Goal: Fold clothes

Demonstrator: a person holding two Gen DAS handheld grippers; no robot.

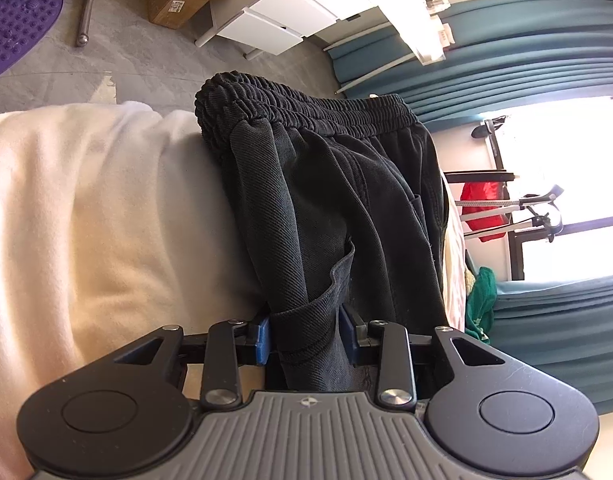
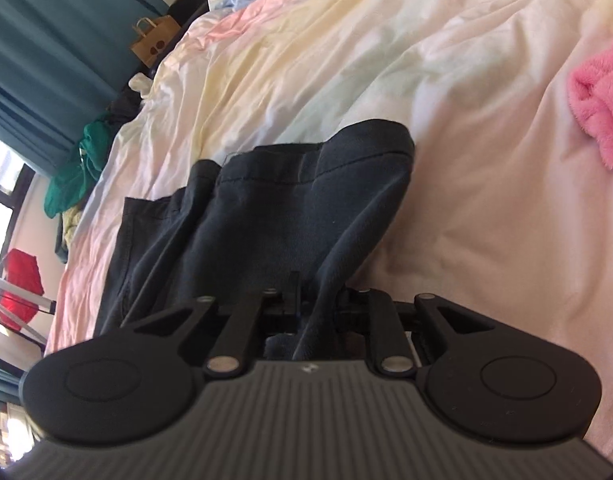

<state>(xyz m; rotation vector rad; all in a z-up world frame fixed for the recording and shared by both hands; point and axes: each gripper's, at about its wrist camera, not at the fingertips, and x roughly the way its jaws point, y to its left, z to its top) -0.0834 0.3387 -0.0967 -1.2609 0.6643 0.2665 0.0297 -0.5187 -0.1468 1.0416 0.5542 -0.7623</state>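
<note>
bed: pale duvet gives you folding room.
left gripper: clamps black shorts, keeping them taut.
right gripper: pinches their other end.

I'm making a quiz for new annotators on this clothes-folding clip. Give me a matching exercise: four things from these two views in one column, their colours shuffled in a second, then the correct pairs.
Things:
1. shorts
2. fluffy garment
3. curtains
4. paper bag

Colours:
A. brown
B. black
C. pink
D. teal

Pairs: 1-B, 2-C, 3-D, 4-A

The left gripper and the right gripper are each clamped on the shorts.
</note>
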